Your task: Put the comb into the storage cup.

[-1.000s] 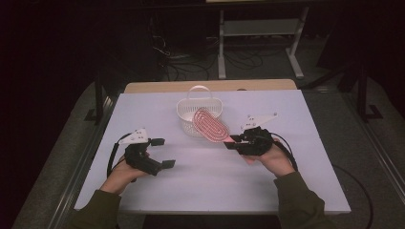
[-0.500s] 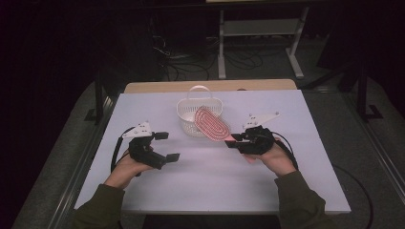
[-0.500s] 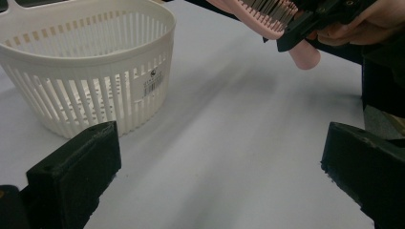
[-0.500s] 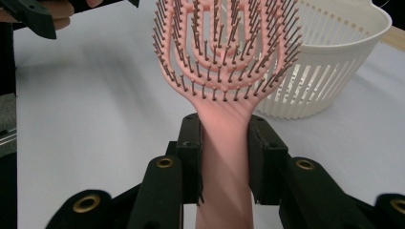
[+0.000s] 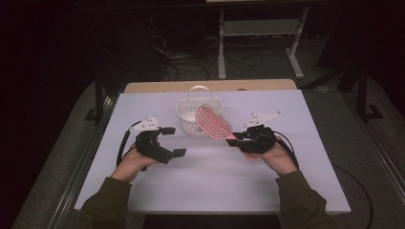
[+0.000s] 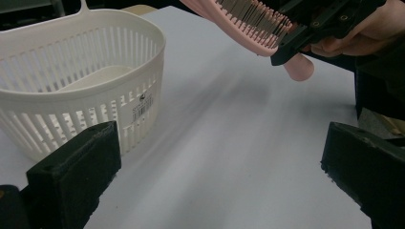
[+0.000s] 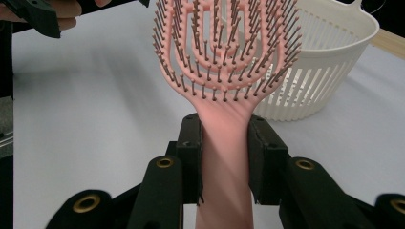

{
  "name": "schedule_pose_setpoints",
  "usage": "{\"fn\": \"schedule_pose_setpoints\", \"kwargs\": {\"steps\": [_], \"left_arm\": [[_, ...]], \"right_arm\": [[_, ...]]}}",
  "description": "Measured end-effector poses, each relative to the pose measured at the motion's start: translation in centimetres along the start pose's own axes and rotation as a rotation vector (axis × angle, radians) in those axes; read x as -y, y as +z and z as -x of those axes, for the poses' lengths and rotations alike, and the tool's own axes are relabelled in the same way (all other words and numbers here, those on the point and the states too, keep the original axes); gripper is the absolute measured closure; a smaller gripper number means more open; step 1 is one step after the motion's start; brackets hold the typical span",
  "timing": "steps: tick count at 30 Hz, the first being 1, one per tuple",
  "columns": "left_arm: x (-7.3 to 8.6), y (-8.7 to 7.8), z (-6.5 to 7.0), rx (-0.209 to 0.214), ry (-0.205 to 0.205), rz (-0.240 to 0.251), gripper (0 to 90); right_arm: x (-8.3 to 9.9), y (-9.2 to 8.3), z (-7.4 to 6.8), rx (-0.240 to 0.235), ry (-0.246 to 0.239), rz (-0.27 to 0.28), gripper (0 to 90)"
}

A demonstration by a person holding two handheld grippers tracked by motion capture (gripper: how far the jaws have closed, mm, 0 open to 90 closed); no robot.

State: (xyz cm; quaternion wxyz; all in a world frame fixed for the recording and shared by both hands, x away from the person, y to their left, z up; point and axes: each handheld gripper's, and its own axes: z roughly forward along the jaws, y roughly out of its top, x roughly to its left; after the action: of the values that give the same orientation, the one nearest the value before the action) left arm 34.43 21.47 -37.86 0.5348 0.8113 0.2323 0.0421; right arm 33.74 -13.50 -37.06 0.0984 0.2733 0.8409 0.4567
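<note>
Left gripper [image 5: 173,141] is drifting toward the basket [image 5: 188,109] since a second ago, jaws gaping empty. Right gripper [image 7: 223,143] is clamping the hairbrush [image 7: 227,52] handle (bristles clearest here).

high view: up above the near edge, looking forward and down over the whole counter [image 5: 210,181] | left gripper view: low, close, along its jaws | right gripper view: same deal, super close | shared: all three catch the white basket [image 5: 191,117] (and the pink hairbrush [image 7: 224,52])
</note>
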Motion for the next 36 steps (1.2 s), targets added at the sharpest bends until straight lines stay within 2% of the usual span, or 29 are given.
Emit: {"fn": "schedule_pose_setpoints", "kwargs": {"steps": [6, 15, 20, 26, 36], "left_arm": [[-0.7, 0.5, -0.1, 0.025, -0.006, 0.026, 0.0], [-1.7, 1.4, 0.2, 0.027, -0.001, 0.036, 0.0], [-1.4, 1.7, 0.3, 0.021, 0.006, 0.018, 0.0], [-1.2, 2.1, 0.3, 0.021, -0.024, 0.029, 0.0], [-1.3, 2.3, 0.7, 0.025, -0.032, 0.052, 0.0]], "right_arm": [[0.0, -0.1, 0.1, 0.002, -0.002, 0.005, 68.8], [0.0, -0.1, 0.1, 0.008, -0.005, 0.009, 68.8], [0.0, -0.1, -0.1, 0.007, -0.01, 0.012, 68.8], [0.0, 0.4, -0.5, -0.003, -0.031, 0.013, 68.8], [0.0, 1.3, -1.4, -0.027, -0.057, 0.002, 68.8]]}}
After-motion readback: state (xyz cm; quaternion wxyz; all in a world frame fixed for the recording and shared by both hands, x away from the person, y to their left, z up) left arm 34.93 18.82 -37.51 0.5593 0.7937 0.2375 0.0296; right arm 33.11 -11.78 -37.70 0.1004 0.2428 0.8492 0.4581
